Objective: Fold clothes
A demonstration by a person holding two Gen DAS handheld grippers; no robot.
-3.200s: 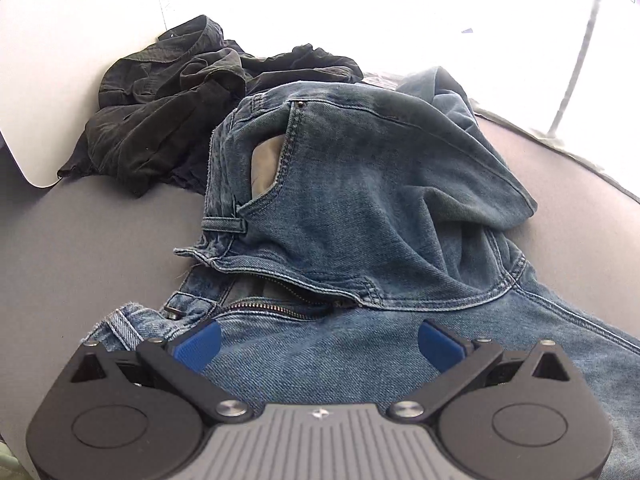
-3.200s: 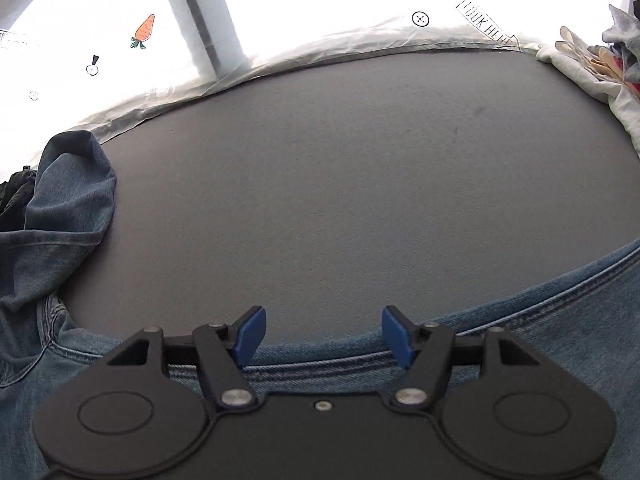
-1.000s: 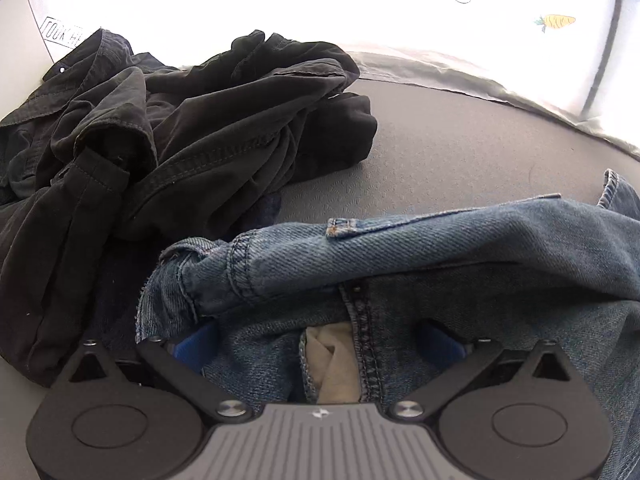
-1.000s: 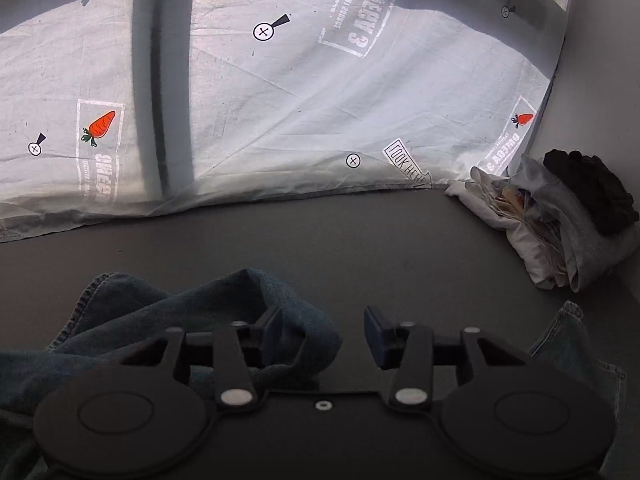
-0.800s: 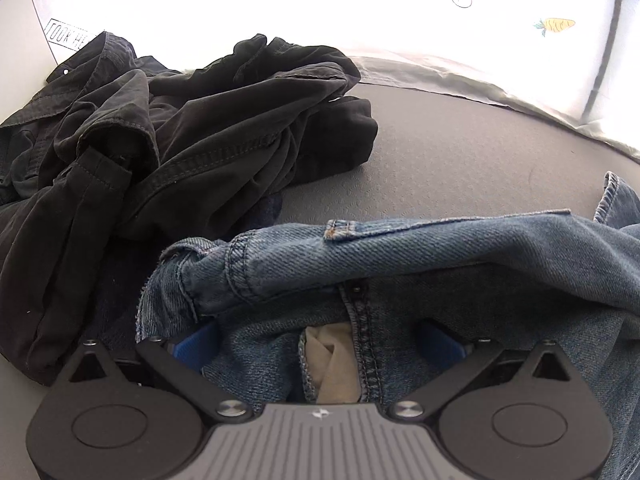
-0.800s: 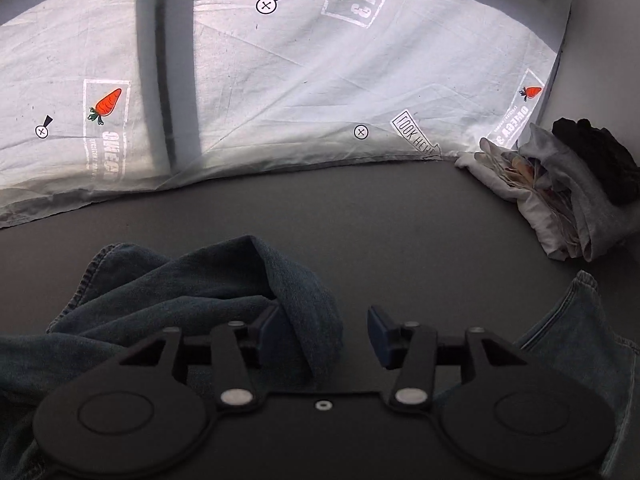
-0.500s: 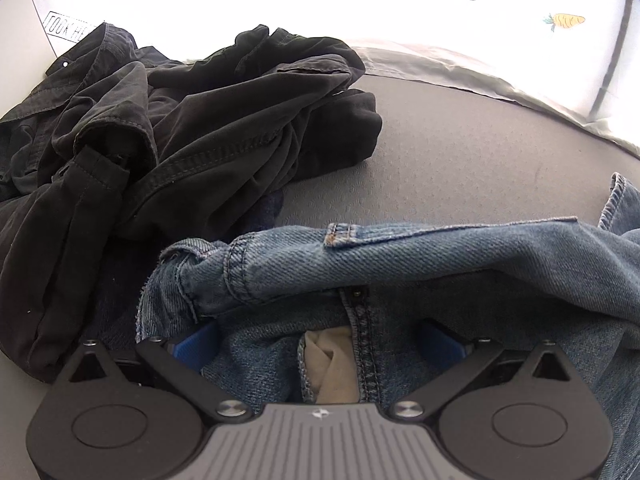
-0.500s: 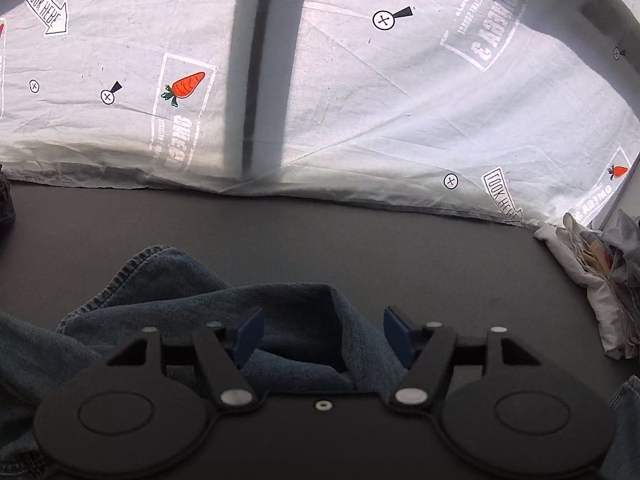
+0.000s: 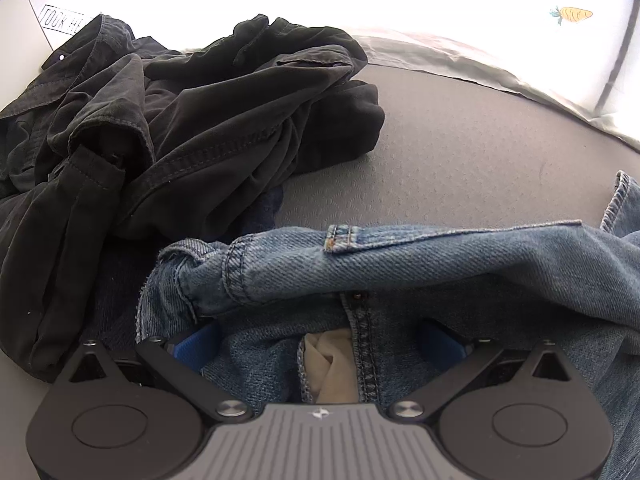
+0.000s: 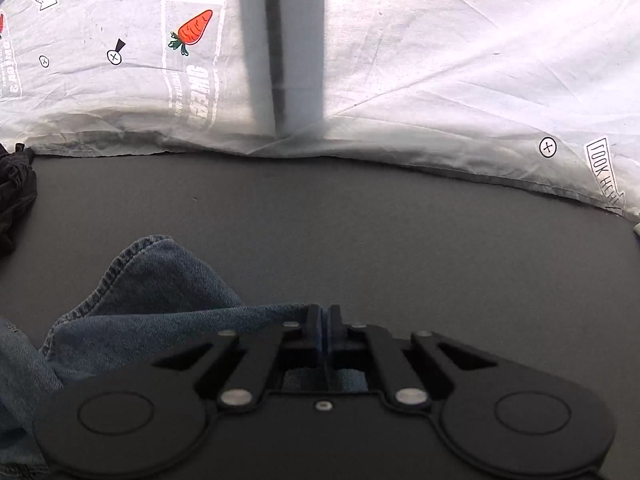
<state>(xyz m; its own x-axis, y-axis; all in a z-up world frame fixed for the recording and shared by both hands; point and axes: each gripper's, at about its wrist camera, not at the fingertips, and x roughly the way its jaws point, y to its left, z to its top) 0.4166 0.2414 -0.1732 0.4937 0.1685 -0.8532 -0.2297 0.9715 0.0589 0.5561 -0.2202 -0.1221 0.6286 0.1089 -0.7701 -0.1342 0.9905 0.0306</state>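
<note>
the blue jeans (image 9: pixel 440 264) lay bunched on the dark counter (image 9: pixel 460 148) beside a black shirt (image 9: pixel 168 128). the left gripper (image 9: pixel 320 344) straddled the waistband, fingers spread; the right gripper (image 10: pixel 324 320) pinched a denim fold, likely to straighten them.

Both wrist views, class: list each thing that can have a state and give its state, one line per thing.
Blue jeans: bunched and partly lifted, pocket lining showing.
Left tongs: open, jeans fabric lying between the fingers.
Right tongs: shut on a fold of the jeans.
Black garment: crumpled in a heap, unfolded.
Grey table: bare in the middle.
</note>
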